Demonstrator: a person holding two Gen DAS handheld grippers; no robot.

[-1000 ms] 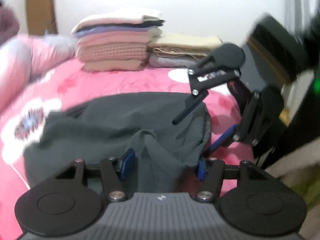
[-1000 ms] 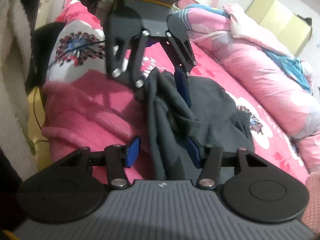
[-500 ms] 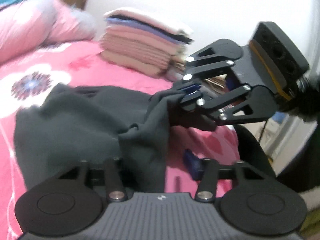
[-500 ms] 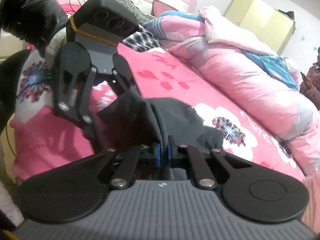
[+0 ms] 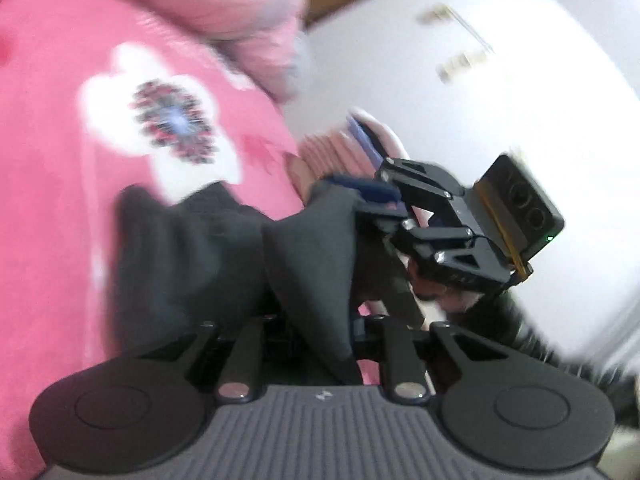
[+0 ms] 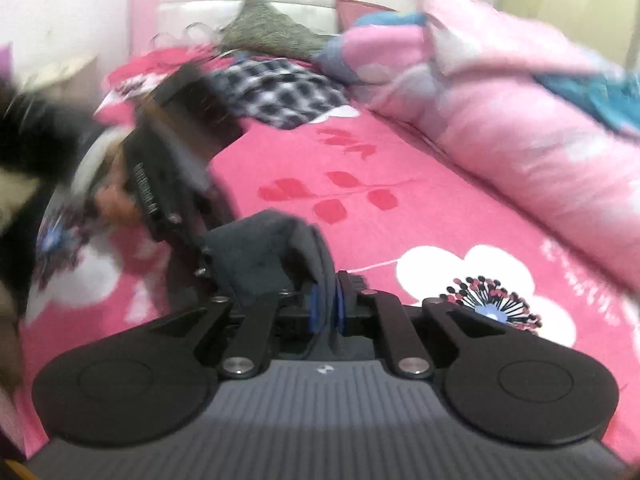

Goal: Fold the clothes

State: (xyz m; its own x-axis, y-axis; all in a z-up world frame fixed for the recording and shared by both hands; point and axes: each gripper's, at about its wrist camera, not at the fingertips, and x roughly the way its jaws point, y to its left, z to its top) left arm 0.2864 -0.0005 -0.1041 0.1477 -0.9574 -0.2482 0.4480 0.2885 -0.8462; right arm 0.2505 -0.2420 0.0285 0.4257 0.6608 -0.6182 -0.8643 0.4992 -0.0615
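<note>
A dark grey garment (image 5: 192, 248) lies bunched on the pink flowered bedspread (image 5: 60, 100). My left gripper (image 5: 320, 332) is shut on one edge of it, the cloth rising between its jaws. My right gripper (image 6: 326, 312) is shut on another edge of the garment (image 6: 264, 252), the blue pads pressed on the fabric. In the left wrist view the right gripper (image 5: 376, 196) holds the cloth lifted just ahead. In the right wrist view the left gripper (image 6: 204, 268) is close at the left. Both views are blurred.
A stack of folded pink clothes (image 5: 340, 144) sits behind the right gripper by the white wall. A rolled pink quilt (image 6: 520, 128) runs along the bed's far side. A checked cloth (image 6: 280, 92) and a grey cushion (image 6: 264, 32) lie near the headboard.
Both grippers closed on the garment's edge, first the right, then the left. Both have lifted it and swung sideways, so the views have turned.
</note>
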